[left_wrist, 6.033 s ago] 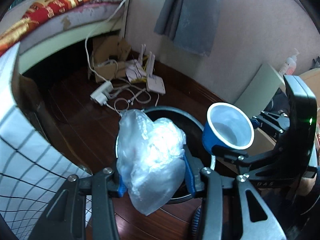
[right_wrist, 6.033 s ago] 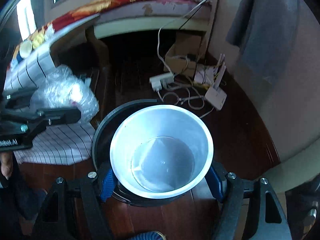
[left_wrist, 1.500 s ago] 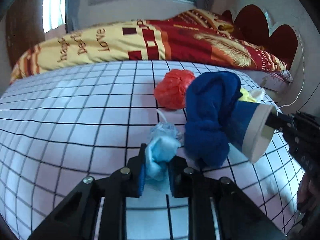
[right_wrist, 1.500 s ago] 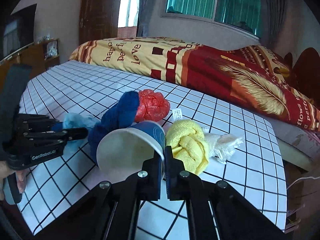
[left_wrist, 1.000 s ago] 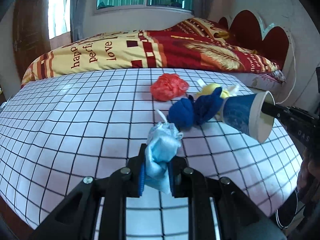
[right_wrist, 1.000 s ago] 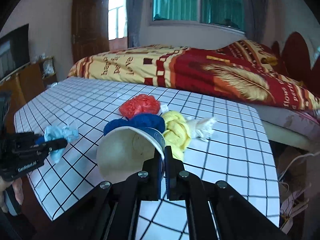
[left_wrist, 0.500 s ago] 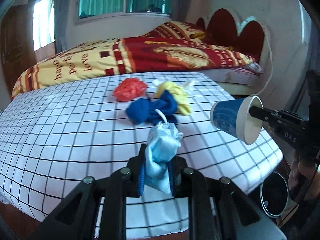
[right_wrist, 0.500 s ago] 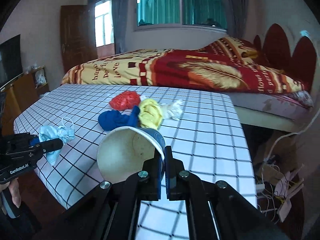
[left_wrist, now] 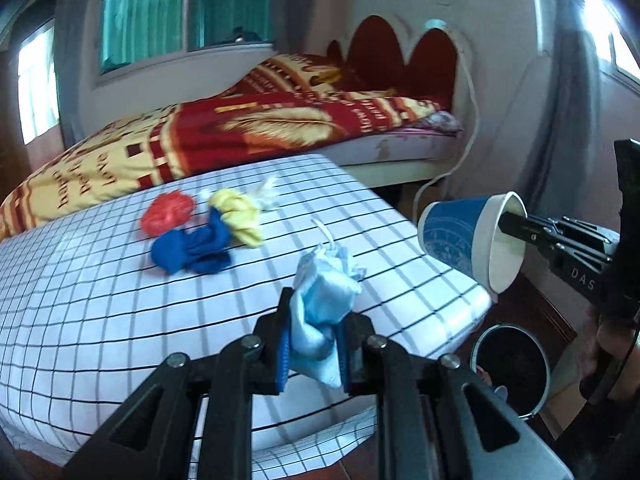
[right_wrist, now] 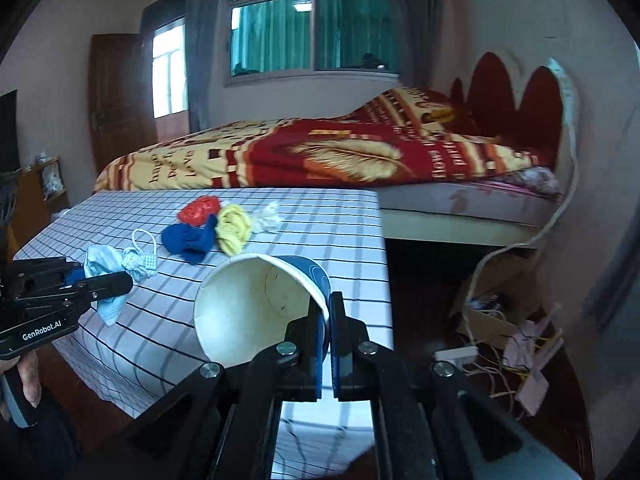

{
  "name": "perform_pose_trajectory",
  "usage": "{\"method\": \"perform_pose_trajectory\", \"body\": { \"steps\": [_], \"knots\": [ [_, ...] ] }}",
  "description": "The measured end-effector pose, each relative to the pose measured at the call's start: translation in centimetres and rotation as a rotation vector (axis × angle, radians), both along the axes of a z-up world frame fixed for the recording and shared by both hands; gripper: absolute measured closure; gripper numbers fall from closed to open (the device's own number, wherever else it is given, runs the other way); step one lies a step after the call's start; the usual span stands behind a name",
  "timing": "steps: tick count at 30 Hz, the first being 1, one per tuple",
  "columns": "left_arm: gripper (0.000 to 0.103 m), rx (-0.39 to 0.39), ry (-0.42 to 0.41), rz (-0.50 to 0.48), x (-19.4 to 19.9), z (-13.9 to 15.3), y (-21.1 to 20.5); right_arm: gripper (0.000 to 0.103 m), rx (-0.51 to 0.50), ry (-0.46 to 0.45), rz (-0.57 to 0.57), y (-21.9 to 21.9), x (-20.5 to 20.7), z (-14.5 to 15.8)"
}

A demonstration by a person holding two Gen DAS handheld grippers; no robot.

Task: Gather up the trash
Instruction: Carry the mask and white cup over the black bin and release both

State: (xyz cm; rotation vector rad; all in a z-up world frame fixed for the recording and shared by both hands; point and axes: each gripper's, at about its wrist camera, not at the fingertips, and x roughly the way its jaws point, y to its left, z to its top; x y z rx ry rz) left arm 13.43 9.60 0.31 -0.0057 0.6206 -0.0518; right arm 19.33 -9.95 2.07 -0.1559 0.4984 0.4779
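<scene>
My left gripper (left_wrist: 314, 330) is shut on a crumpled light blue face mask (left_wrist: 324, 300), held above the near edge of the checked table (left_wrist: 100, 320). From the right wrist view the same mask (right_wrist: 108, 268) hangs from the left gripper (right_wrist: 106, 284) at the left. My right gripper (right_wrist: 327, 320) is shut on the rim of a blue paper cup (right_wrist: 256, 308) that lies on its side, mouth toward the camera. The cup (left_wrist: 472, 240) shows at the right of the left wrist view, above a black trash bin (left_wrist: 510, 364) on the floor.
On the table lie a red wad (left_wrist: 168, 212), a blue cloth (left_wrist: 192, 246), a yellow cloth (left_wrist: 240, 216) and a white scrap (left_wrist: 266, 192). A bed (right_wrist: 320, 156) stands behind. Cables and a cardboard box (right_wrist: 492, 320) clutter the floor at the right.
Both grippers have drawn back from the table and swung right with the mask and cup. The table's right edge and the black bin on the floor have come into view.
</scene>
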Motion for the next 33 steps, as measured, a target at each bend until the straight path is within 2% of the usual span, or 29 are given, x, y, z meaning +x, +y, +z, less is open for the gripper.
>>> {"method": "perform_pose_trajectory", "body": {
  "steps": [13, 22, 33],
  "knots": [
    [0.083, 0.03, 0.011, -0.157, 0.7, 0.2, -8.2, 0.1, 0.021, 0.014, -0.182, -10.5, -2.0, -0.8],
    [0.083, 0.031, 0.039, -0.265, 1.1, -0.8, -13.9, 0.1, 0.019, 0.045, -0.288, -15.6, -2.9, -2.4],
    [0.083, 0.015, 0.111, -0.398, 0.9, -3.9, -20.4, 0.1, -0.028, 0.11, -0.398, -20.9, -4.4, -5.6]
  ]
}}
